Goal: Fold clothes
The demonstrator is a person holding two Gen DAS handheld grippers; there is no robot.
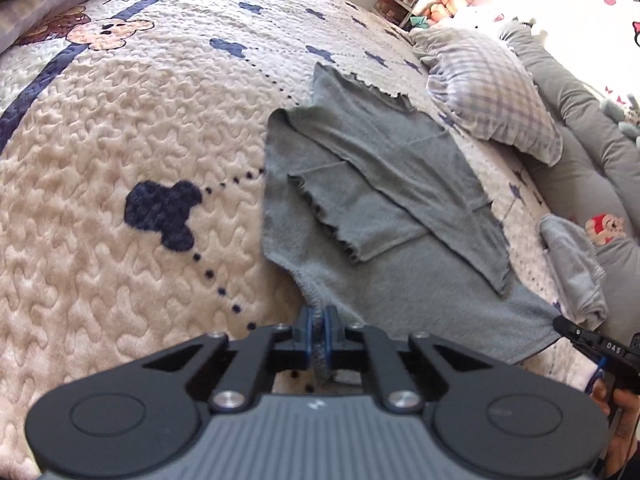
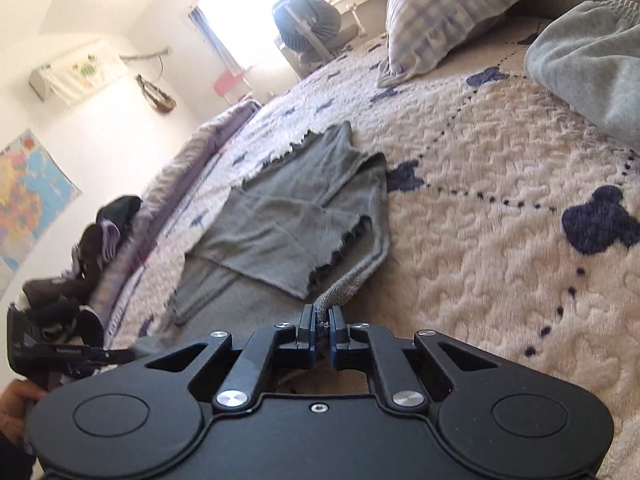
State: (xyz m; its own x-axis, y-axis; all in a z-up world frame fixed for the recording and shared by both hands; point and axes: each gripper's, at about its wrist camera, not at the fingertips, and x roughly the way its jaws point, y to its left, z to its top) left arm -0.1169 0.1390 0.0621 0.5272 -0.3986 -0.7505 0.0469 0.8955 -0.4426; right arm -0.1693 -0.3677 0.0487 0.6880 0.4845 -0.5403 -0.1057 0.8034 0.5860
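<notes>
Cream quilted bedspread [image 1: 120, 128], navy bear motifs; plaid pillow [image 1: 492, 92] at far edge; wall map [image 2: 28, 196].

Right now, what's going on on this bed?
A person with a gripper in each hand is folding a grey knit top with frilled cuffs on a cream quilted bedspread with navy bear shapes. Its sleeves are already folded in. The left gripper and right gripper are each shut on the near hem.

Ahead of my left gripper [image 1: 320, 314], black with blue pads, lies the grey top [image 1: 380, 184] on a cream bedspread [image 1: 120, 152] with navy bear shapes and dotted lines. Beyond, a lilac-and-white checked pillow [image 1: 492, 92].
</notes>
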